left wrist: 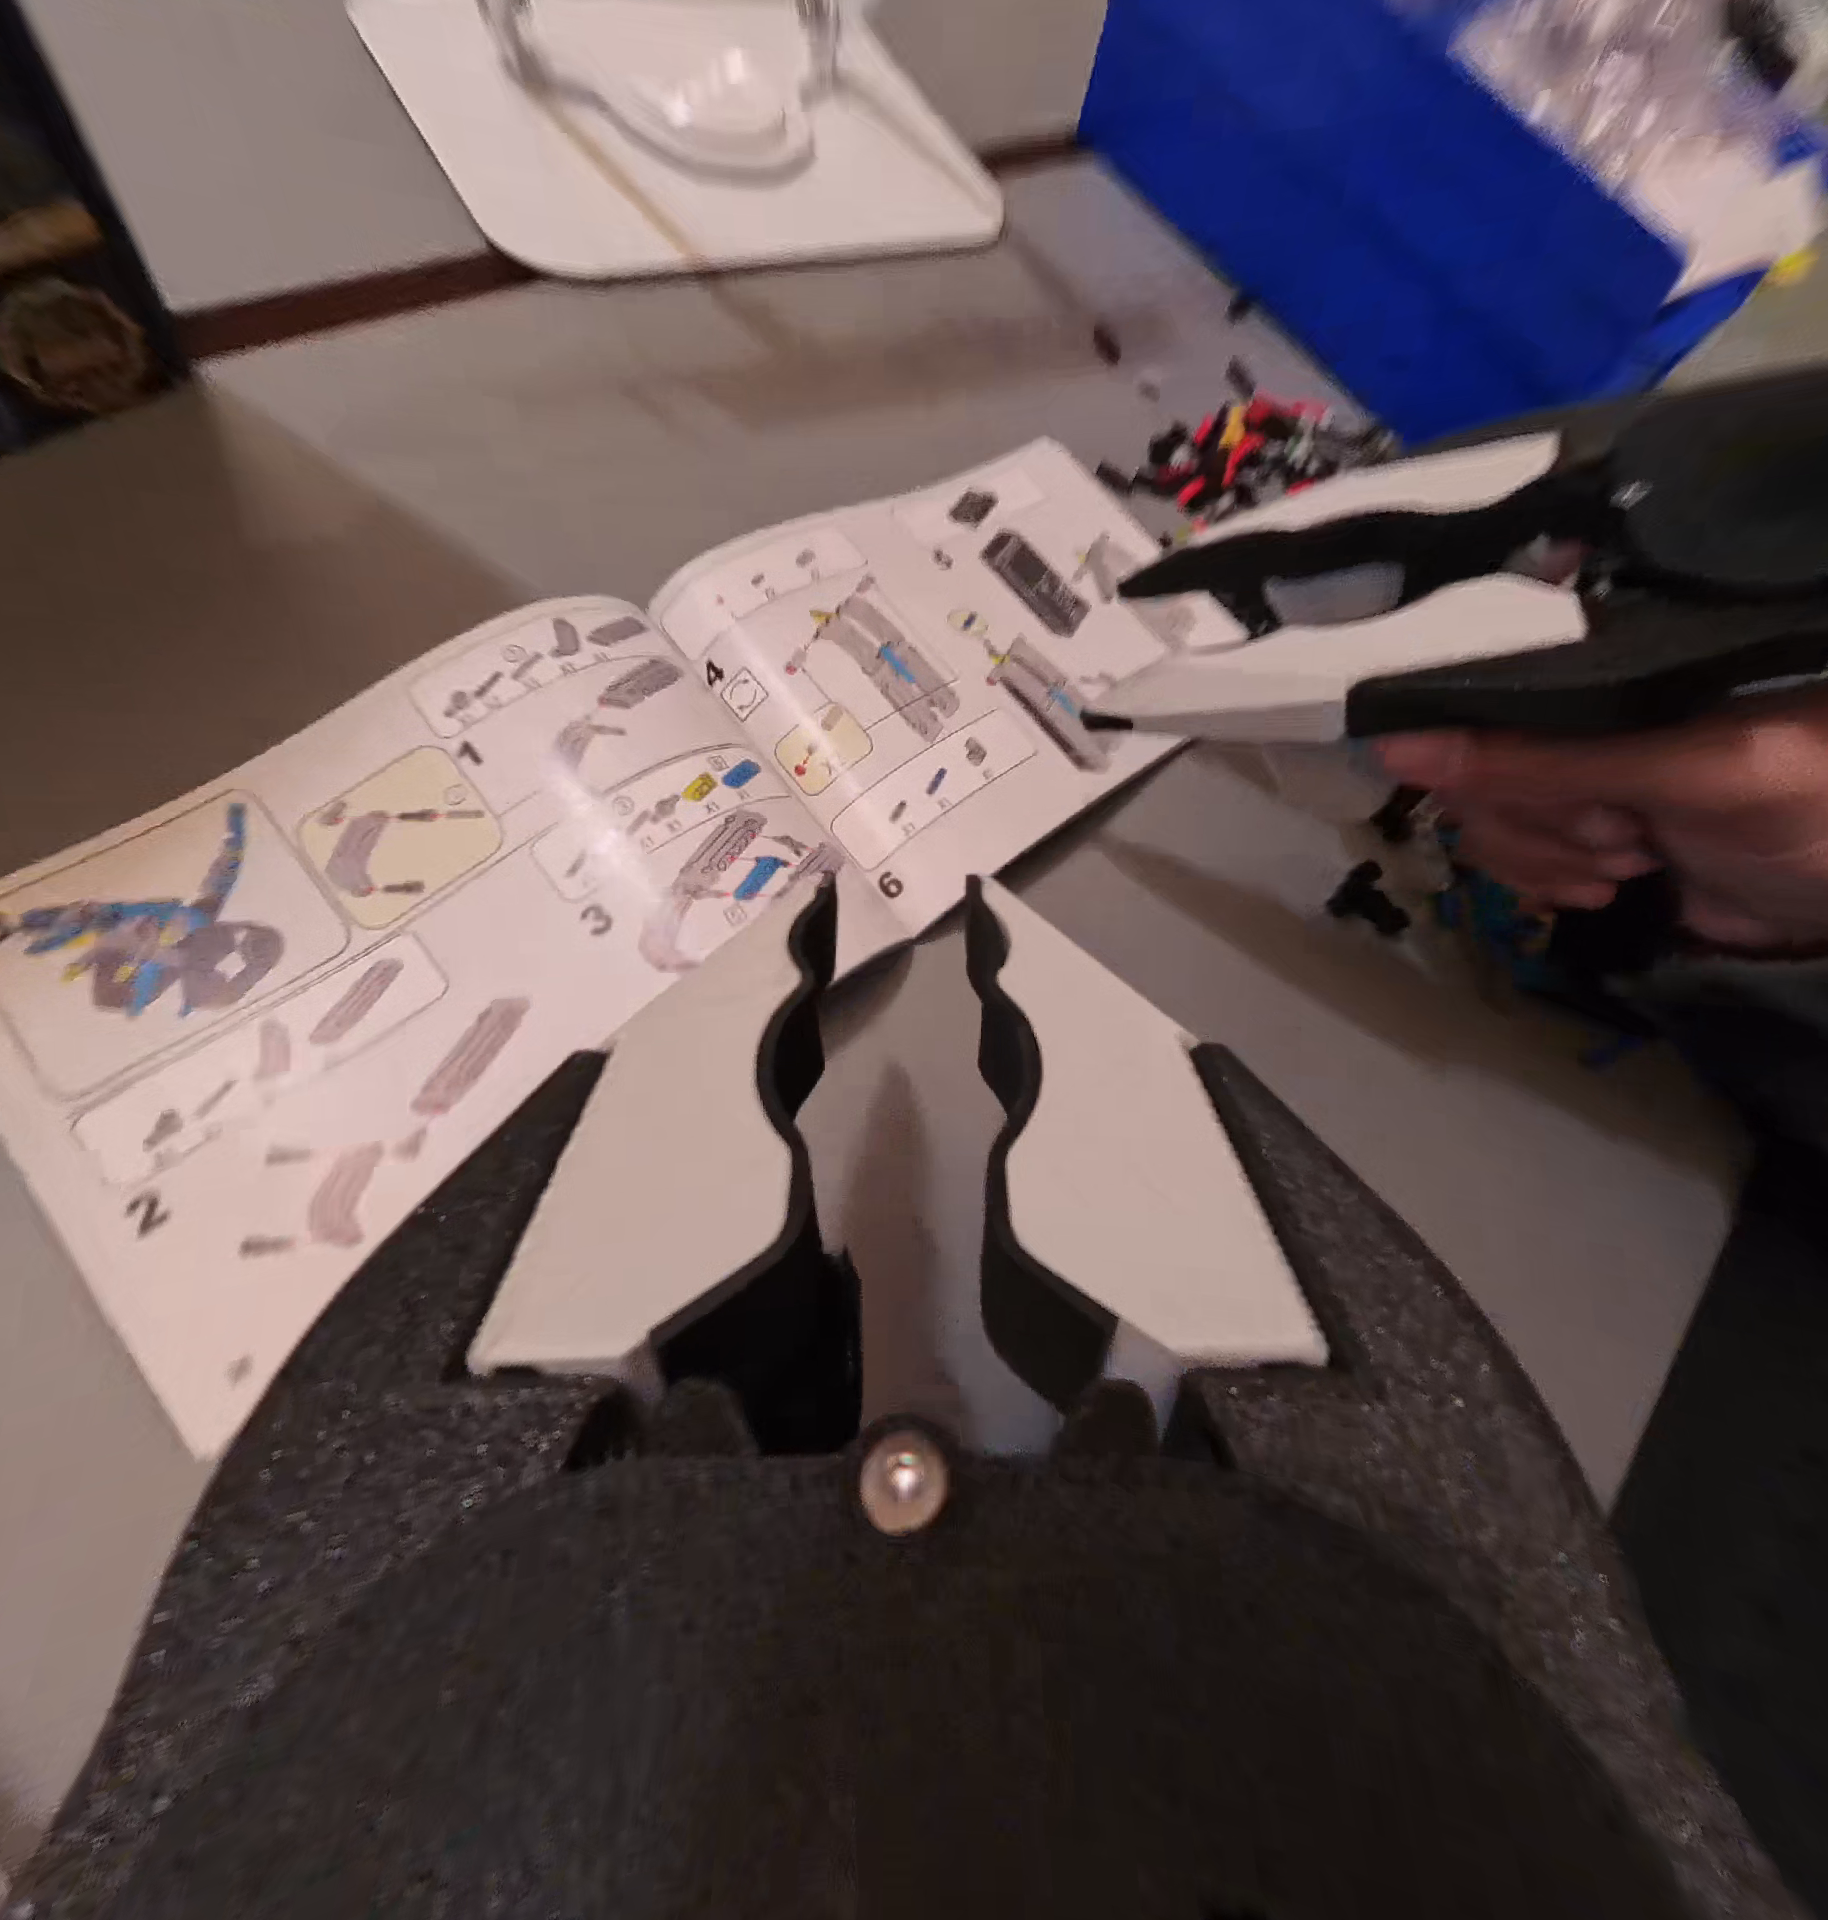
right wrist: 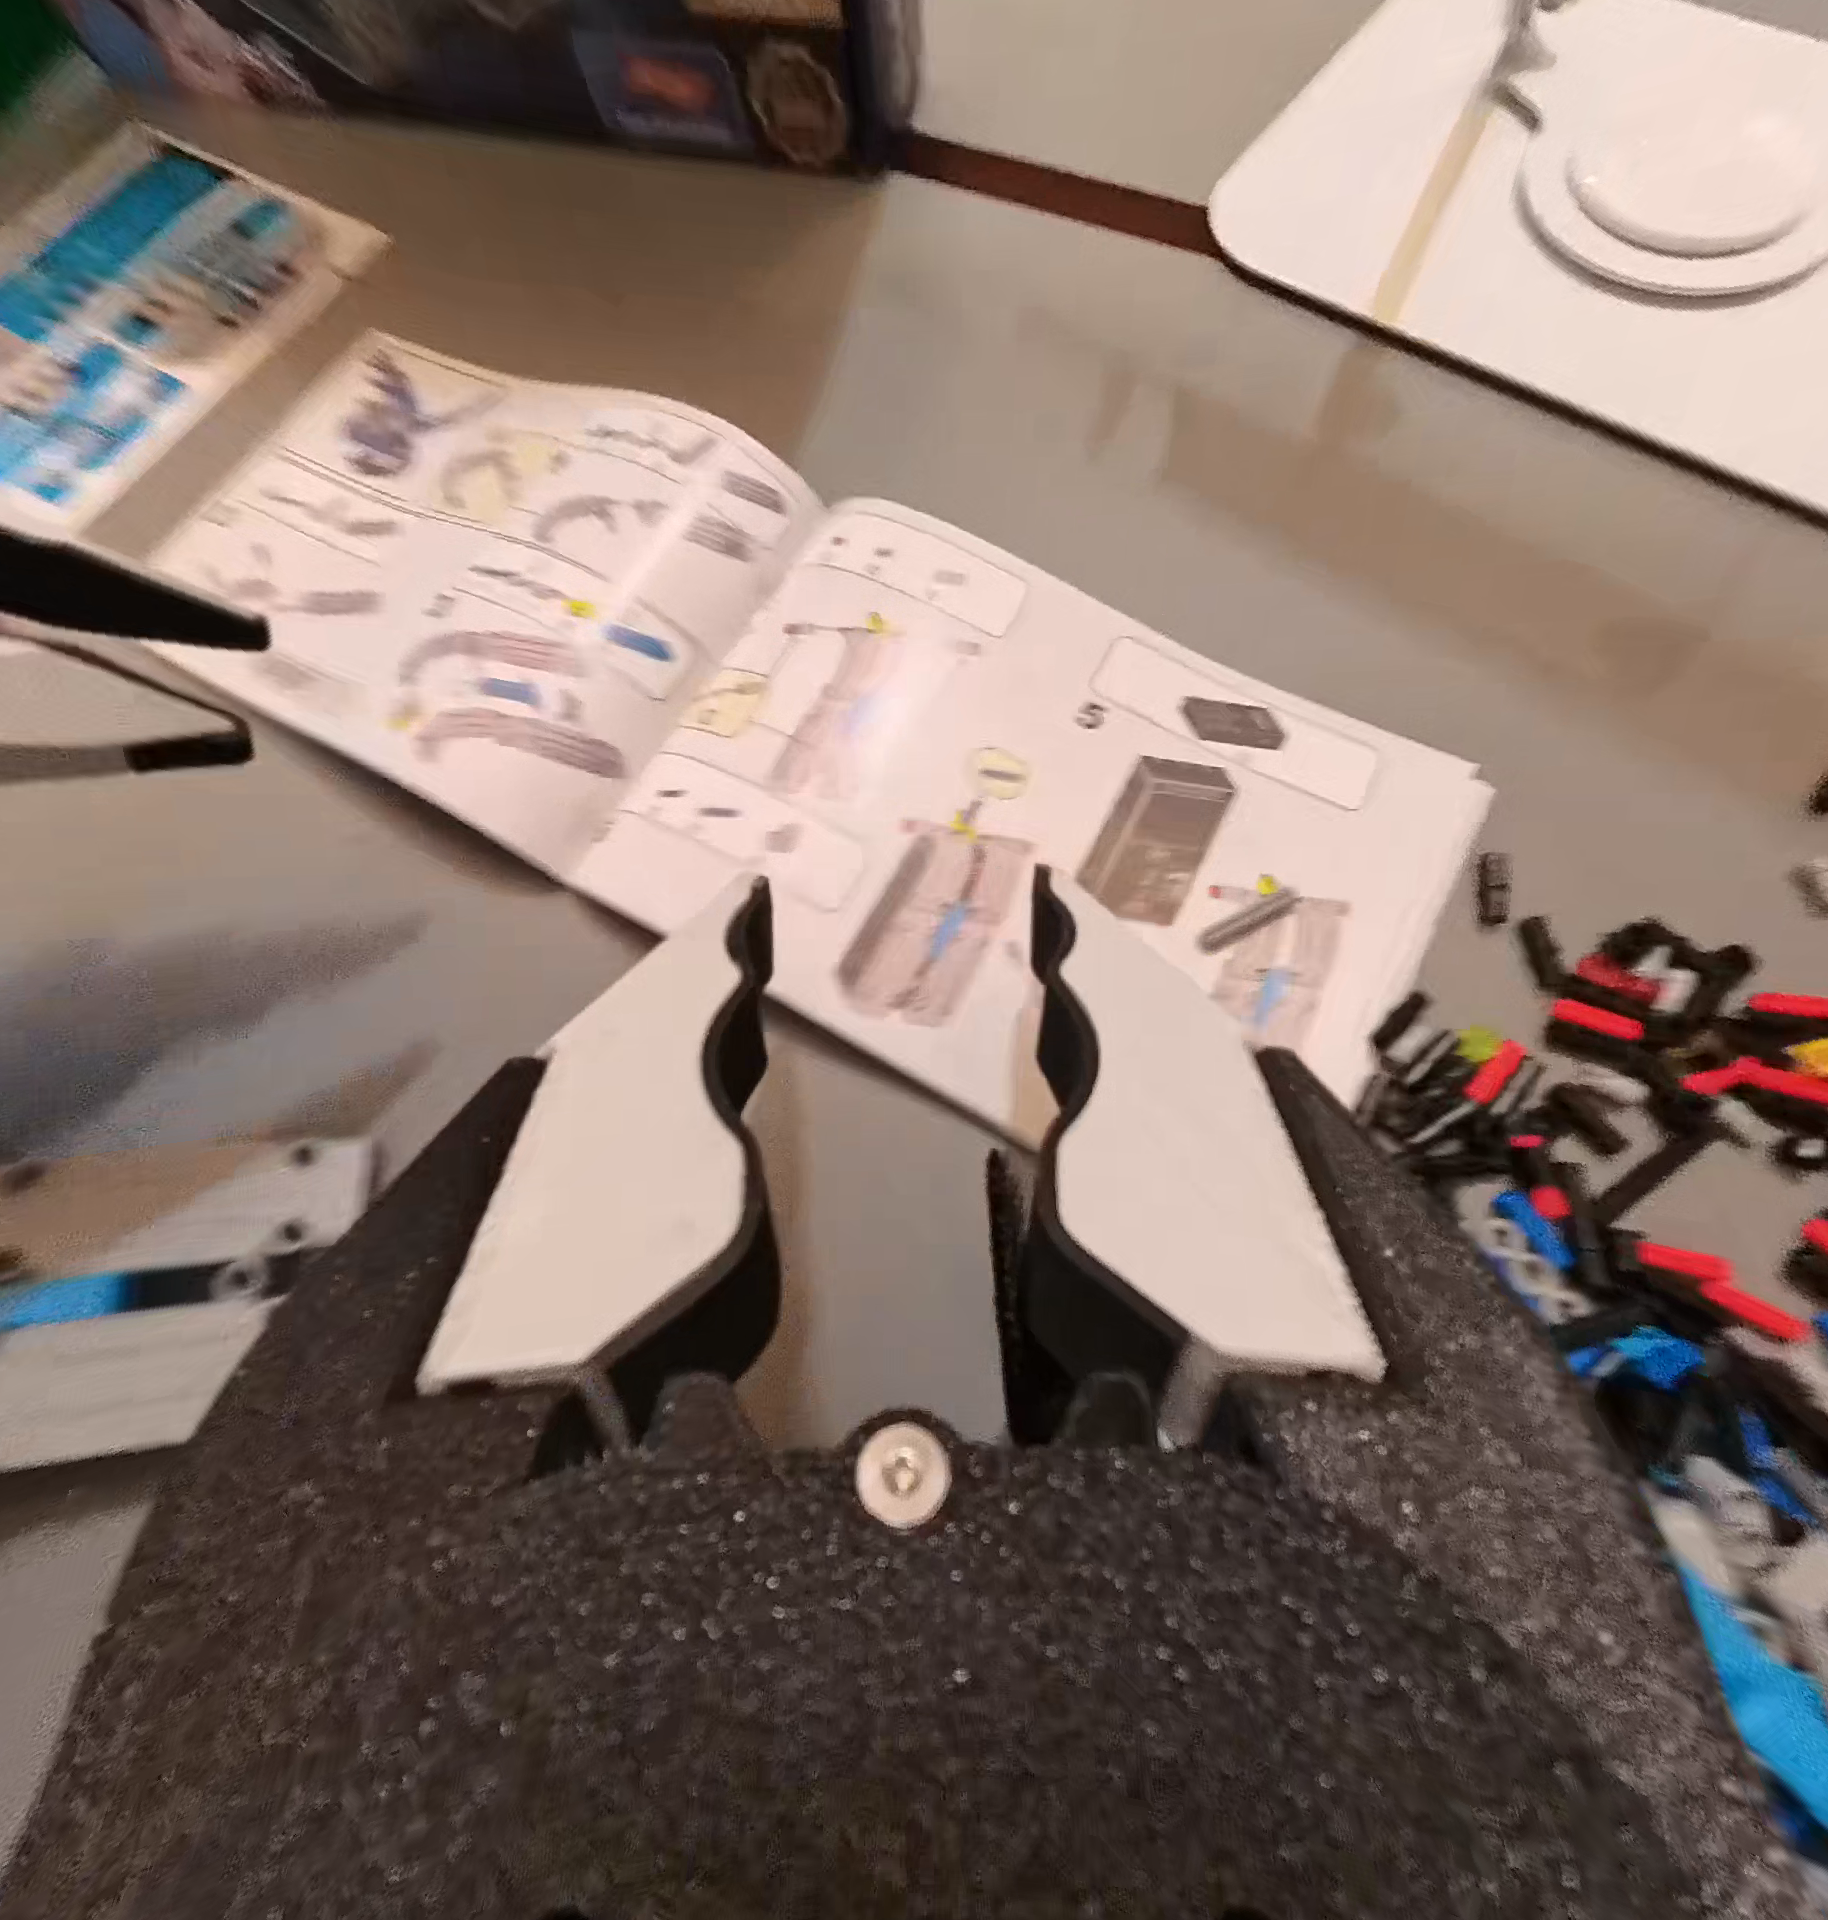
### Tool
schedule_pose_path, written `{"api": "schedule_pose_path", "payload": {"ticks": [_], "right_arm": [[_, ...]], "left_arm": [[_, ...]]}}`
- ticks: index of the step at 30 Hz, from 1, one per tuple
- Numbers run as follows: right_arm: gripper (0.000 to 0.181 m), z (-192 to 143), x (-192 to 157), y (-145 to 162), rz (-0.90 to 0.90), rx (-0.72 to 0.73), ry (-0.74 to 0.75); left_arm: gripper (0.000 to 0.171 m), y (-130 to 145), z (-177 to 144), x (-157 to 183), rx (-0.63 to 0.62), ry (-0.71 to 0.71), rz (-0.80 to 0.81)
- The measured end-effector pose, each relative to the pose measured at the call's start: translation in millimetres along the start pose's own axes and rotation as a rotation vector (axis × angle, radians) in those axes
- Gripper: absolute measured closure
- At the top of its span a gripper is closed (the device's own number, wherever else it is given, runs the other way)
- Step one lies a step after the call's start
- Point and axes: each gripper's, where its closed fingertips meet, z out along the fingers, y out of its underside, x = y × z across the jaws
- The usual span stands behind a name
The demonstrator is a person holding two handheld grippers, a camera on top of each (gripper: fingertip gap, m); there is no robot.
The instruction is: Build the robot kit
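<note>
Hovering over the near edge of the open instruction booklet, the left gripper has its jaws spread a little, nothing between them. The right gripper is spread too and empty, tips over the booklet's right-hand page; seen from the left wrist view, it reaches in from the right, a hand wrapped on its handle. The booklet lies flat on the grey table, both pages up, nothing resting on it.

If a page gets pinched — judgement only — a low approach at the free corner looks best, with one claw pinning the opposite page so the booklet does not slide on the glossy top.

Just right of the booklet sits a loose pile of small bricks — black, red, blue, a bit of yellow — with strays near the page edge that could catch a finger. A white-and-blue block lies near left, blurred. Beyond the booklet's left page is a printed leaflet. Farther off there's a white tray holding something clear, and a dark box at the back. The left view shows a blue box behind the bricks. Both pictures are motion-blurred.
</note>
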Motion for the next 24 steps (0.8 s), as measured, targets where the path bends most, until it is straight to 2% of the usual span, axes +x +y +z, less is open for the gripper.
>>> {"api": "schedule_pose_path", "payload": {"ticks": [1, 4, 6, 10, 14, 24], "right_arm": [[0.133, 5.9, 8.7, 0.5, -0.013, -0.044, 0.031], [0.115, 22.7, 22.4, 4.2, -0.067, -0.172, 0.026], [0.113, 27.8, 22.5, 16.0, -0.061, -0.224, -0.019], [0.115, 27.3, 24.5, 22.9, -0.062, -0.204, -0.017], [0.115, 27.6, 24.7, 23.7, -0.084, -0.187, -0.017], [0.115, 27.9, 24.7, 23.9, -0.081, -0.176, -0.014]], "left_arm": [[0.146, 1.8, 13.2, -3.4, -0.047, 0.001, 0.009], [0.128, 5.9, 41.6, -10.3, -0.105, 0.031, -0.031], [0.129, 12.9, 49.2, -15.3, -0.114, 0.039, -0.050], [0.143, 30.8, 46.4, -23.9, -0.125, 0.041, -0.023], [0.143, 32.2, 42.8, -22.9, -0.107, 0.095, -0.080], [0.143, 34.2, 43.4, -23.0, -0.108, 0.085, -0.040]]}}
